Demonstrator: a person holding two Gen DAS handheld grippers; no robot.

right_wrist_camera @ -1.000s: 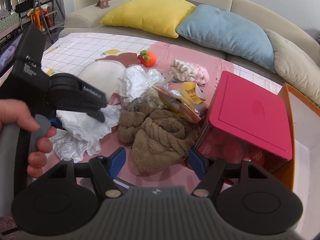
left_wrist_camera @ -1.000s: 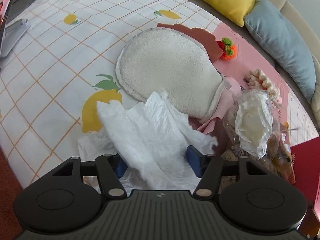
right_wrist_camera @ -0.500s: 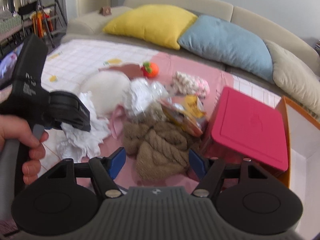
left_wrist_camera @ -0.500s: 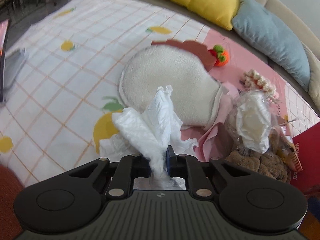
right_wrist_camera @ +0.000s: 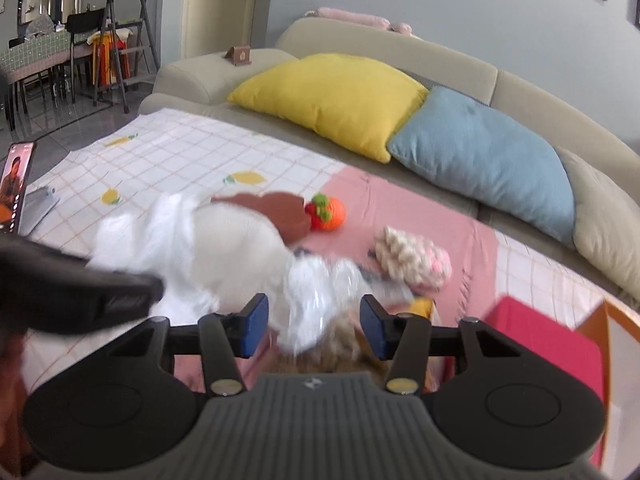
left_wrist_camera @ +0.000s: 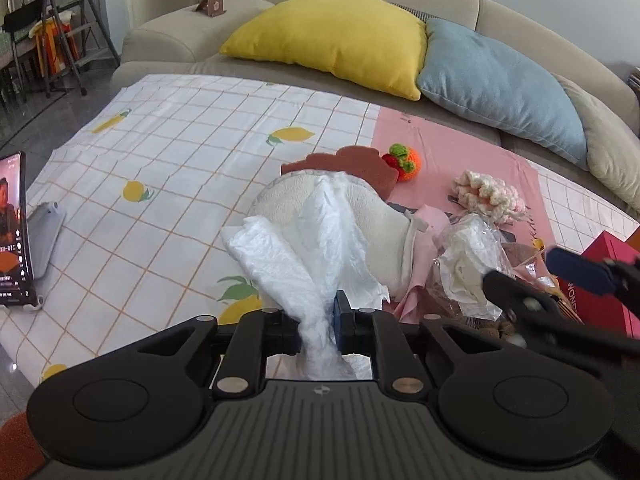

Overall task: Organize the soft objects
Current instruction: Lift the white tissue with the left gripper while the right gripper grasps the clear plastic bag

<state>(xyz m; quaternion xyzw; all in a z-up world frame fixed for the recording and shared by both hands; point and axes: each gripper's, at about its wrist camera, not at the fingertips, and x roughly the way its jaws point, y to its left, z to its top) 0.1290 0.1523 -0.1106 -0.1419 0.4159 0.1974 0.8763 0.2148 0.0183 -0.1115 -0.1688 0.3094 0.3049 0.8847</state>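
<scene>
We work over a low surface (left_wrist_camera: 168,184) covered by a white cloth with a lemon print and, to the right, a pink cloth (left_wrist_camera: 452,160). Behind it stands a beige sofa (left_wrist_camera: 180,36) with a yellow cushion (left_wrist_camera: 336,36) and a blue cushion (left_wrist_camera: 500,84). A step ladder (right_wrist_camera: 120,36) is in the room at the back, and a phone (left_wrist_camera: 12,228) stands at the left edge of the surface.

On the surface lie a cream mitt (left_wrist_camera: 380,216), a brown sponge (left_wrist_camera: 352,164) behind it, a small orange crochet toy (left_wrist_camera: 408,160), a fluffy white-pink scrunchie (left_wrist_camera: 488,194), a clear bag with white filling (left_wrist_camera: 468,264) and a red box (left_wrist_camera: 608,280).

Our left gripper (left_wrist_camera: 318,328) has its fingers pressed together on a white crumpled tissue (left_wrist_camera: 316,248), which rises in front of the mitt. Our right gripper (right_wrist_camera: 308,326) has its fingers wide apart and holds nothing; it hovers above the clear bag and a brown towel (right_wrist_camera: 332,356).
</scene>
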